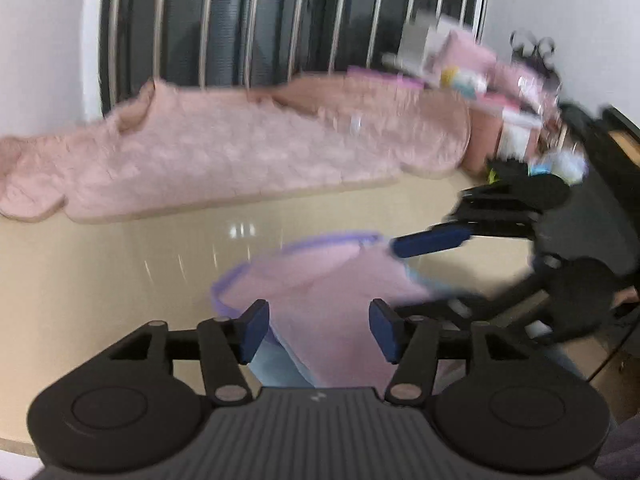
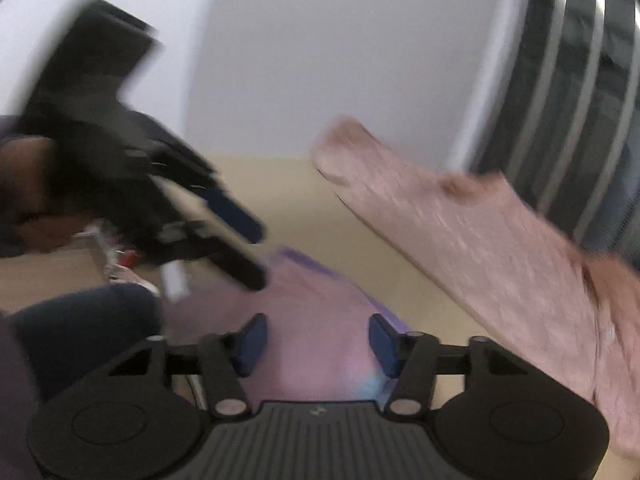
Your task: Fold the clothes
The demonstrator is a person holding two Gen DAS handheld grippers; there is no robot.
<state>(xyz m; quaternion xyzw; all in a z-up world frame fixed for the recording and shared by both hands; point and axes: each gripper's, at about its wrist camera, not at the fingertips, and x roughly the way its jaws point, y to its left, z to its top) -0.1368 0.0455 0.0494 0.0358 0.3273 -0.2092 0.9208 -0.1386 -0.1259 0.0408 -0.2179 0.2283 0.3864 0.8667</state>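
Note:
A small pink garment with purple trim lies on the beige floor, straight ahead of both grippers; it also shows in the right wrist view. My left gripper is open, its blue pads apart just above the garment's near part. My right gripper is open over the same cloth. In the left wrist view the right gripper comes in from the right, jaws apart at the garment's right edge. In the right wrist view the left gripper reaches in from the left. Both views are motion-blurred.
A fluffy pink rug lies beyond the garment, before a dark barred window. Pink boxes and clutter sit at the far right. A white wall stands behind. The person's dark-trousered leg is at the left.

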